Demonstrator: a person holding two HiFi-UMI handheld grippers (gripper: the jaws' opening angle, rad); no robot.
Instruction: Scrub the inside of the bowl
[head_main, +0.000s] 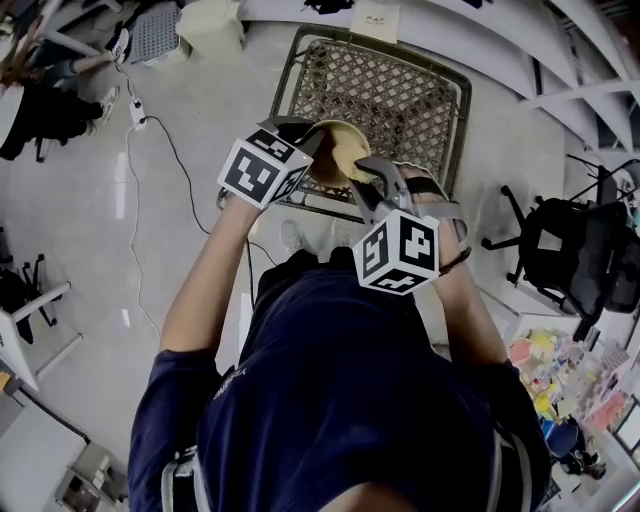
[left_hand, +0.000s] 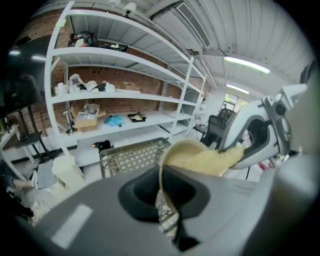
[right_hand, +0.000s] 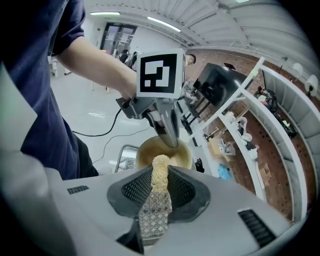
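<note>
The bowl (head_main: 322, 168) is up in the air between the person's two hands. No bench carries it. It hangs over the near edge of a wire basket (head_main: 400, 100) that stands on the floor.

The left gripper (head_main: 310, 140) is clamped tight on the bowl's thin rim and tips the mouth across toward the other hand. The right gripper (head_main: 365, 178) is closed on a yellow scrub pad (head_main: 350, 156), which sticks out past its tips in line with the jaws.

In the right gripper view the bowl (right_hand: 145, 152) lies straight ahead and a little below the pad (right_hand: 160, 172). The left gripper (right_hand: 171, 142) pinches the rim on the far side.

In the left gripper view the pad (left_hand: 205, 160) reaches over the rim into the hollow. It seems to rest against the inner wall, though I can't be sure it presses there.

So the right hand is the working one. I'd say its next stroke has to run forward and down along the pad's own length, sweeping around the inside while the left holds steady.
</note>
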